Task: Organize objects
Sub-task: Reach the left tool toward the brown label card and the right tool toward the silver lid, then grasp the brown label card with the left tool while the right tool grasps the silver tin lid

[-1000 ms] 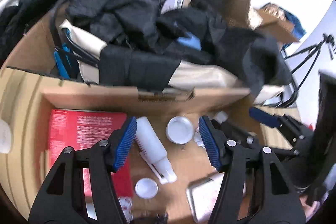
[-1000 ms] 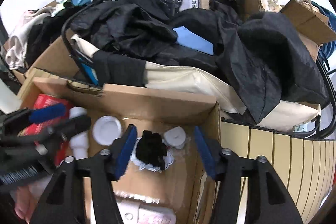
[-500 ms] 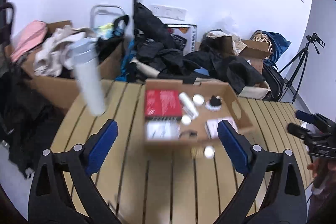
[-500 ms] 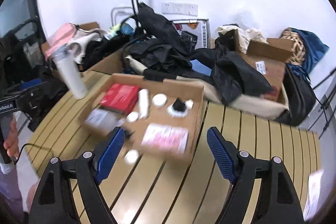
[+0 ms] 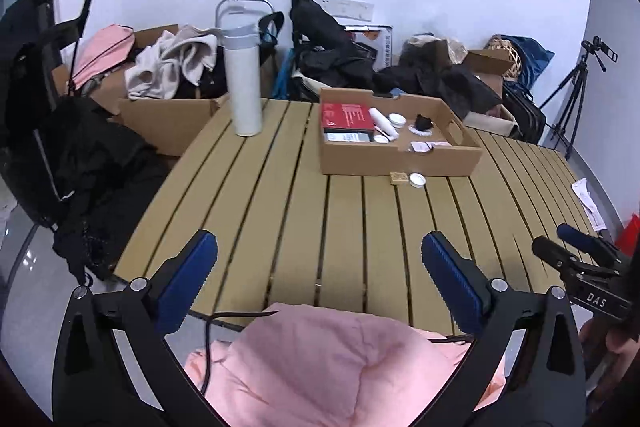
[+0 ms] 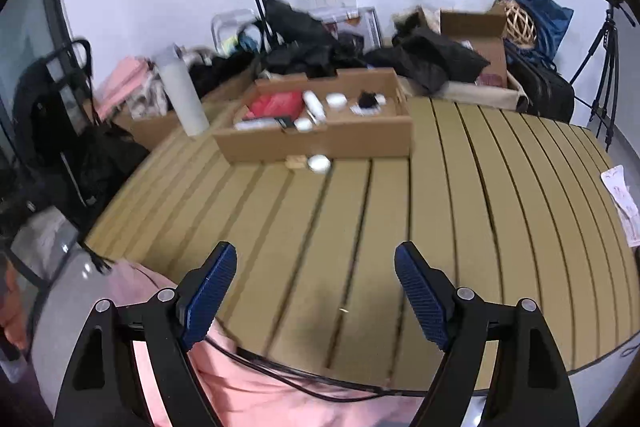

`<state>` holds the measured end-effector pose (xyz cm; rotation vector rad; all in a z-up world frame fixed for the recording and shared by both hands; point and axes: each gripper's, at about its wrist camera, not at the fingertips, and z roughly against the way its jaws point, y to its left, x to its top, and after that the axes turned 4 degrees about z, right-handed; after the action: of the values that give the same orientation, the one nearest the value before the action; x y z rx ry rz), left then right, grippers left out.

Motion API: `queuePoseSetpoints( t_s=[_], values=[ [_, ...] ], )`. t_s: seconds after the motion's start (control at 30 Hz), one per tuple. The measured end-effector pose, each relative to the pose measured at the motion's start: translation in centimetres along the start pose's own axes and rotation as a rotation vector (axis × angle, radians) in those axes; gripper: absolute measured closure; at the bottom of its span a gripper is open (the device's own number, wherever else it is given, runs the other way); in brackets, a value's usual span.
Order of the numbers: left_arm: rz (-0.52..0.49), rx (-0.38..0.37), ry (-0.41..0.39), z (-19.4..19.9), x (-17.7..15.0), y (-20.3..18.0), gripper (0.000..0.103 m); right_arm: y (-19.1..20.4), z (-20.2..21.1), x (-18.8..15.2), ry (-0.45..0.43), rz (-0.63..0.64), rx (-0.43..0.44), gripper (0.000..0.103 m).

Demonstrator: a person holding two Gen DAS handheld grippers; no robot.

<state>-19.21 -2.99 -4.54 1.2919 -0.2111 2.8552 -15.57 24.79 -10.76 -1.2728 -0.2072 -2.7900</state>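
A shallow cardboard box (image 5: 400, 159) stands at the far side of the slatted table (image 5: 300, 207). It holds a red packet (image 5: 347, 115), a white bottle (image 5: 383, 123), white lids and a small black thing (image 5: 423, 123). A white round lid (image 5: 416, 180) and a small tan block (image 5: 399, 178) lie on the table just in front of the box. My left gripper (image 5: 318, 275) is open and empty, far back over the near table edge. My right gripper (image 6: 316, 281) is open and empty too; it shows at the right in the left wrist view (image 5: 576, 247). The box also shows in the right wrist view (image 6: 320, 143).
A tall white flask (image 5: 242, 83) stands at the table's far left. Pink cloth (image 5: 340, 363) and a black cable (image 6: 304, 377) lie below the grippers. Paper (image 5: 588, 199) lies at the right edge. Boxes of clothes, a trolley and a tripod (image 5: 576, 95) crowd the wall.
Both grippers have pulled far back from inside the box to the near table edge. Both stay open and empty. The whole table has come into view.
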Motion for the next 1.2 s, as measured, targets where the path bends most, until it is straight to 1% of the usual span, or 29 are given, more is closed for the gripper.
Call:
queuePoseSetpoints(
  t_s=[0.07,0.1,0.13,0.17,0.23,0.27,0.3,0.33,0.37,0.43,0.5,0.53,0.57,0.6,0.63,0.67,0.7,0.73,0.77,0.8,0.83,0.87,0.9,0.97,1.0,1.07,1.13,1.17,1.2],
  values=[
    [-0.005,0.007,-0.008,0.1,-0.2,0.0,0.001,0.9,0.7,-0.4,-0.081,0.041,-0.033,0.018],
    [-0.011,0.009,-0.01,0.0,-0.3,0.0,0.001,1.2,0.9,-0.8,-0.102,0.06,-0.053,0.018],
    [-0.014,0.007,-0.014,-0.1,-0.4,-0.2,0.001,1.7,0.8,-1.2,-0.102,0.087,-0.067,0.018],
    [-0.01,-0.001,-0.019,-0.2,-0.5,-0.2,0.001,1.9,0.7,-1.6,-0.086,0.098,-0.069,0.018],
    [0.038,-0.057,-0.022,-0.9,-0.7,0.0,0.001,2.1,-0.1,-2.2,-0.034,0.098,-0.075,0.018],
    [0.061,-0.097,0.002,-1.6,-0.6,0.3,0.001,1.9,-0.5,-2.3,-0.017,0.089,-0.072,0.018],
    [0.072,-0.12,0.023,-2.3,-0.6,0.4,0.001,1.8,-0.8,-2.6,-0.011,0.077,-0.063,0.018],
    [0.083,-0.148,0.052,-3.4,-0.4,0.3,0.001,1.5,-1.2,-2.8,-0.021,0.06,-0.045,0.018],
    [0.081,-0.164,0.065,-4.3,-0.2,0.1,0.001,1.3,-1.6,-2.8,-0.021,0.05,-0.043,0.018],
    [0.042,-0.172,0.066,-6.6,0.4,-0.5,0.001,0.9,-3.6,-2.3,0.032,0.049,-0.041,0.018],
    [0.003,-0.17,0.073,-8.9,1.1,-1.4,0.001,0.5,-5.5,-2.0,0.061,0.053,-0.031,0.018],
    [-0.02,-0.181,0.097,-10.9,1.8,-2.1,0.002,0.2,-6.4,-1.7,0.067,0.048,-0.022,0.018],
    [-0.028,-0.194,0.113,-12.0,2.2,-2.6,0.003,-0.3,-7.6,-1.3,0.065,0.035,-0.007,0.018],
    [-0.033,-0.219,0.135,-13.6,2.7,-3.2,0.003,-0.7,-8.5,-1.0,0.068,0.025,0.004,0.019],
    [-0.033,-0.253,0.169,-16.1,3.2,-4.1,0.003,-1.4,-10.2,-0.3,0.085,0.008,0.018,0.02],
    [-0.03,-0.247,0.191,-17.7,3.5,-4.6,0.005,-2.0,-11.2,0.3,0.092,-0.002,0.031,0.025],
    [-0.035,-0.23,0.221,-19.5,3.7,-5.4,0.012,-2.5,-12.5,0.9,0.099,-0.012,0.041,0.027],
    [-0.058,-0.217,0.253,-21.7,3.9,-6.6,0.017,-3.2,-13.9,1.7,0.111,-0.023,0.041,0.028],
    [-0.075,-0.208,0.27,-23.4,3.9,-7.6,0.023,-3.6,-14.8,2.2,0.115,-0.03,0.039,0.031],
    [-0.08,-0.202,0.281,-25.0,3.8,-8.4,0.026,-4.0,-15.5,2.6,0.116,-0.036,0.04,0.034],
    [-0.081,-0.2,0.286,-26.7,3.6,-9.2,0.028,-4.5,-16.4,3.1,0.118,-0.05,0.035,0.034],
    [-0.086,-0.197,0.302,-27.9,3.4,-9.9,0.033,-4.7,-16.6,3.3,0.114,-0.059,0.035,0.034],
    [-0.1,-0.209,0.321,-29.0,3.3,-10.6,0.034,-4.9,-16.7,3.4,0.111,-0.065,0.037,0.034],
    [-0.096,-0.237,0.323,-29.9,3.2,-11.1,0.034,-5.0,-17.0,2.9,0.114,-0.072,0.038,0.034],
    [-0.089,-0.239,0.312,-30.1,3.3,-11.4,0.034,-5.1,-17.1,2.5,0.119,-0.075,0.043,0.034],
    [-0.087,-0.214,0.29,-30.7,3.4,-11.9,0.034,-5.0,-17.2,2.0,0.129,-0.076,0.045,0.034],
    [-0.099,-0.175,0.29,-31.1,3.3,-12.3,0.04,-4.9,-17.4,1.7,0.134,-0.063,0.048,0.034],
    [-0.101,-0.169,0.287,-31.3,3.3,-12.3,0.051,-4.8,-17.5,1.6,0.138,-0.058,0.052,0.034],
    [-0.103,-0.17,0.287,-31.6,3.2,-12.3,0.066,-4.8,-17.6,1.6,0.139,-0.056,0.057,0.034]
  ],
)
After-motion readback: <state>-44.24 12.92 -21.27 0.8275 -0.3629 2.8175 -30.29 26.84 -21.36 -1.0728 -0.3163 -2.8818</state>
